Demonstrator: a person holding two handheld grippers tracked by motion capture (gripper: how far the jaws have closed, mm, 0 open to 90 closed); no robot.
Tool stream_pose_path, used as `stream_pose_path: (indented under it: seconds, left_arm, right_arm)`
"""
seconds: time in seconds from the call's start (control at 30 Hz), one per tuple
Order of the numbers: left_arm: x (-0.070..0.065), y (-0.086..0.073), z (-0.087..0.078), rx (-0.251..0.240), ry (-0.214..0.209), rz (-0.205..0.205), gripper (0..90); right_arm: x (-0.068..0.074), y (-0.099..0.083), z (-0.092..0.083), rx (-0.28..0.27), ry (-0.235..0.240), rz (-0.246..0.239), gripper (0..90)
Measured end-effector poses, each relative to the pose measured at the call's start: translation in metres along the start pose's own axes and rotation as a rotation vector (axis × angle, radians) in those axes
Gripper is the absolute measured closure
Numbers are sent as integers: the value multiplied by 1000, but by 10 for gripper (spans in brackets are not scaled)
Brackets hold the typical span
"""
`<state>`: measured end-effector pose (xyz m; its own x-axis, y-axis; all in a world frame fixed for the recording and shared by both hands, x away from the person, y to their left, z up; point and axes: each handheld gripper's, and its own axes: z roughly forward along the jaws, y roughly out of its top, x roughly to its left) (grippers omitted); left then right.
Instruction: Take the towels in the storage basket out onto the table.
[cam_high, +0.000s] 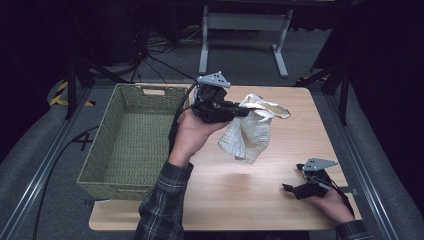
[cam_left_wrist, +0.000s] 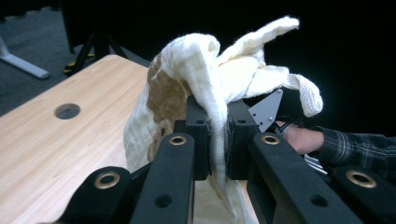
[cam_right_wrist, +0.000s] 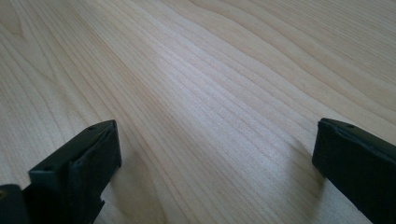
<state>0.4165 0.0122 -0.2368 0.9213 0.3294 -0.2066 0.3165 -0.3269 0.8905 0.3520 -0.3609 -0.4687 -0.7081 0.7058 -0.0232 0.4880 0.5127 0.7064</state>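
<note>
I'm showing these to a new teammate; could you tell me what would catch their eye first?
Most striking is the cream cloth, pinched in the left claw and dangling above the middle of the wooden table. Left of it stands an empty green woven basket. The right claw rests open near the table's near right corner.

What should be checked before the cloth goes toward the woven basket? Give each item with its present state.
1. Left gripper shut on the cloth: ok, a fold is pinched between its pads.
2. Cloth lifted off the table: ok, it hangs free.
3. Basket free to take it: ok, nothing lies on the part of its floor in view.
4. Basket within the left hand's side: ok, it sits just beside it.
5. Right gripper out of the way: ok, open, low at the table's near right.
6. Grip secure enough: cannot tell.
</note>
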Motion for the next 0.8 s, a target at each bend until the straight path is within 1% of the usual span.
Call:
stream_pose_path:
  seconds: [0.03,0.1,0.23,0.47,0.53,0.57,0.6,0.63,0.67,0.7,0.73,0.77,0.8]
  left_arm:
    - [0,-2,5,-1,-8,0,832]
    - [1,-4,13,15,-21,5,832]
    - [1,-11,27,31,-36,9,832]
    - [5,-27,53,61,-70,13,830]
    - [6,-32,61,78,-72,21,830]
    - [8,-38,69,91,-74,18,828]
    - [8,-38,69,91,-74,18,828]
    - [9,-43,74,98,-72,15,828]
    - [10,-46,78,113,-69,18,828]
    - [11,-53,85,128,-74,20,828]
    - [11,-53,85,128,-74,20,828]
    - [12,-57,90,143,-70,19,828]
    - [13,-64,97,161,-77,25,827]
  right_arm:
    - [0,0,0,0,0,0,14]
    - [0,0,0,0,0,0,14]
    - [0,0,0,0,0,0,14]
    - [0,0,0,1,1,1,14]
    - [0,0,0,1,1,1,14]
    - [0,0,0,-3,-2,-4,14]
    - [0,0,0,-3,-2,-4,14]
    - [0,0,0,-3,-2,-5,14]
    - [0,0,0,-3,-2,-5,14]
    - [0,0,0,-1,-1,-2,14]
    - [0,0,0,-1,-1,-2,14]
    - [0,0,0,-1,-1,-3,14]
    - [0,0,0,1,1,1,14]
